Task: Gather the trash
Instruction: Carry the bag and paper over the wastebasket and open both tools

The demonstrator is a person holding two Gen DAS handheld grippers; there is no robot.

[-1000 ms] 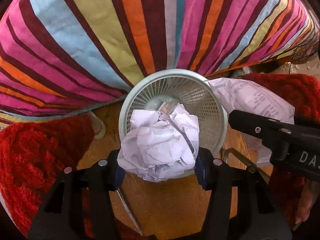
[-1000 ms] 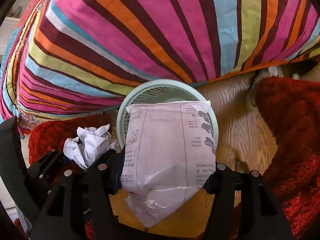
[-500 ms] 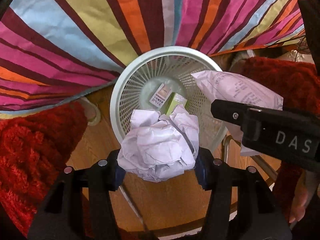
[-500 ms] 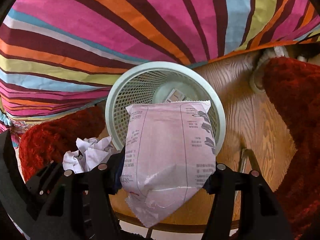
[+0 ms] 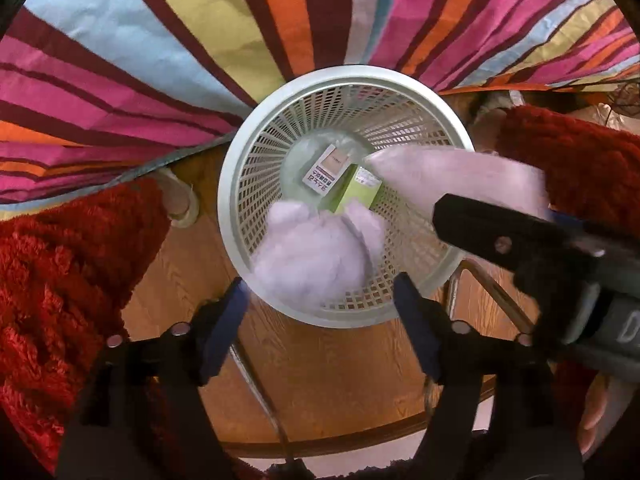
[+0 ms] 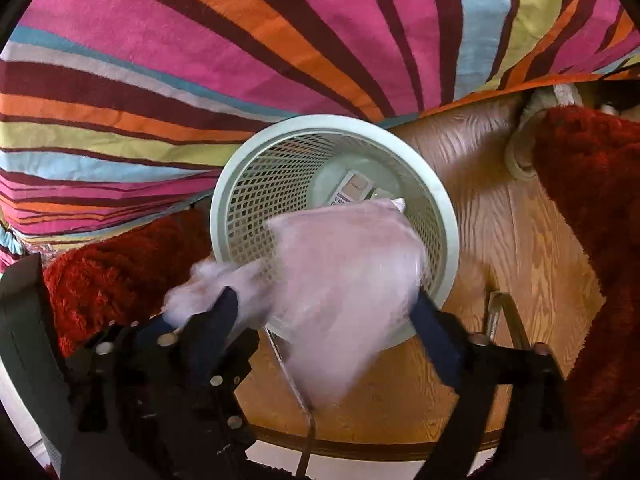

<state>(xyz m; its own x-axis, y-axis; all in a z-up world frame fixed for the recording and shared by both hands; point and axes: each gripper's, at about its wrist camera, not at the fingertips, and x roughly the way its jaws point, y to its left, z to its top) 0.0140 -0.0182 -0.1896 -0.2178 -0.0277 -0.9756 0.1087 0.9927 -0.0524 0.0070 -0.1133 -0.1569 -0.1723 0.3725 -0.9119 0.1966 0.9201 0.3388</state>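
Note:
A pale green mesh waste basket (image 5: 240, 184) (image 6: 448, 232) stands on the wooden floor below both grippers. A small carton (image 5: 326, 170) and a green box (image 5: 358, 196) lie in its bottom. My left gripper (image 5: 320, 304) is open; the crumpled white paper ball (image 5: 316, 256), blurred, is loose between and beyond its fingers, over the basket mouth. My right gripper (image 6: 324, 308) is open; the white plastic wrapper (image 6: 344, 280), blurred, hangs free between its fingers over the basket rim. The wrapper (image 5: 460, 176) and right gripper also show at right in the left wrist view.
A striped bedspread (image 5: 160, 60) (image 6: 240, 40) hangs behind the basket. Red shaggy rugs (image 5: 60, 280) (image 6: 592, 220) lie on both sides. A metal frame (image 5: 256, 380) and a curved wooden edge (image 6: 360, 444) run under the grippers.
Both grippers have opened. The paper ball and the wrapper have left the fingers and are blurred, dropping toward the basket. Both grippers are closer over the basket mouth.

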